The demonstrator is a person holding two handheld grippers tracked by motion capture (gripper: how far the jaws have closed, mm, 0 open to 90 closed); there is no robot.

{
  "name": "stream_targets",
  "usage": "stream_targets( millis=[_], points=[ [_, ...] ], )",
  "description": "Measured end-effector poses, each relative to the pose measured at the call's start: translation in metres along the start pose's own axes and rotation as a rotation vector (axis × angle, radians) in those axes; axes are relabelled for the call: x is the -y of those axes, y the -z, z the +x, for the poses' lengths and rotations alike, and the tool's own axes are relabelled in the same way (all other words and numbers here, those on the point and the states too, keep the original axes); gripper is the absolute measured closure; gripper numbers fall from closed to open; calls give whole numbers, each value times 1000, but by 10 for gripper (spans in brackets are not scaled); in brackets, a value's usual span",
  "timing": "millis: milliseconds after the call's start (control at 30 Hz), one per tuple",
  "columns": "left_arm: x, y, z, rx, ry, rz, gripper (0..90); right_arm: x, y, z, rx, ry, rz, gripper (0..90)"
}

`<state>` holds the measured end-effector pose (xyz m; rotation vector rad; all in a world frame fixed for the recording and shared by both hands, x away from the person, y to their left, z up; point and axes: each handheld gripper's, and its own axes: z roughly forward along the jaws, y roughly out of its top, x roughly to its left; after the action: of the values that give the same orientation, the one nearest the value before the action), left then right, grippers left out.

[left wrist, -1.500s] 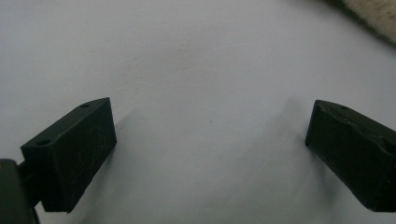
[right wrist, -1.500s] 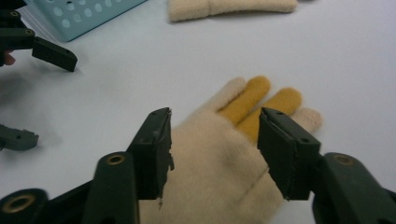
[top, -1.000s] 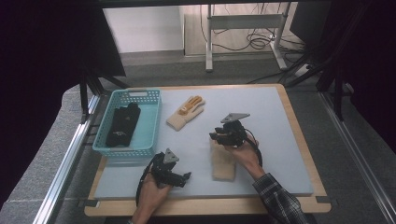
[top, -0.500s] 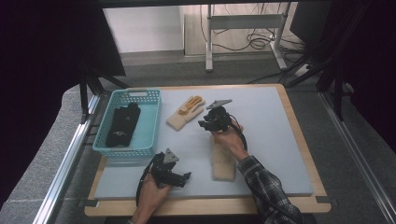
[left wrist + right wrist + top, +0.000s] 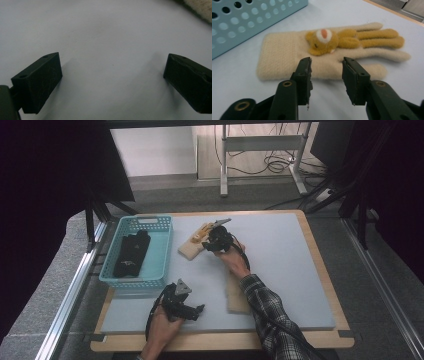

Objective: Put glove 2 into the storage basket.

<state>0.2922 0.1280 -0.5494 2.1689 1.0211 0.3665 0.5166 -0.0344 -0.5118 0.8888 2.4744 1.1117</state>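
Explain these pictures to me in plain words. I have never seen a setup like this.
A person sits at a table and holds a hand-held tool in each hand. Each tool ends in a two-jaw claw and carries its own small camera.

The wide picture comes from a camera fixed above the table. There the left claw rests near the front edge and the right claw reaches toward a cream glove.

The other two pictures look along each claw's jaws. The left claw stands wide open over bare table. The right claw has just been opening, close before the cream glove with a plush bear on it; nothing is held.

Also there: a blue basket with a black glove inside, and a second cream glove under the person's right forearm.
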Motion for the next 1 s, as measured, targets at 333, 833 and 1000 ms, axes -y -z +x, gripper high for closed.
stream_targets(
  millis=[333,833,1000],
  points=[
    [0,0,0,0,0,0,21,-7,-32,0,51,20,78,479],
    [0,0,0,0,4,1,21,-12,-16,4,23,4,68,858],
    [0,0,0,0,4,1,21,-22,7,5,9,27,33,857]
  ],
)
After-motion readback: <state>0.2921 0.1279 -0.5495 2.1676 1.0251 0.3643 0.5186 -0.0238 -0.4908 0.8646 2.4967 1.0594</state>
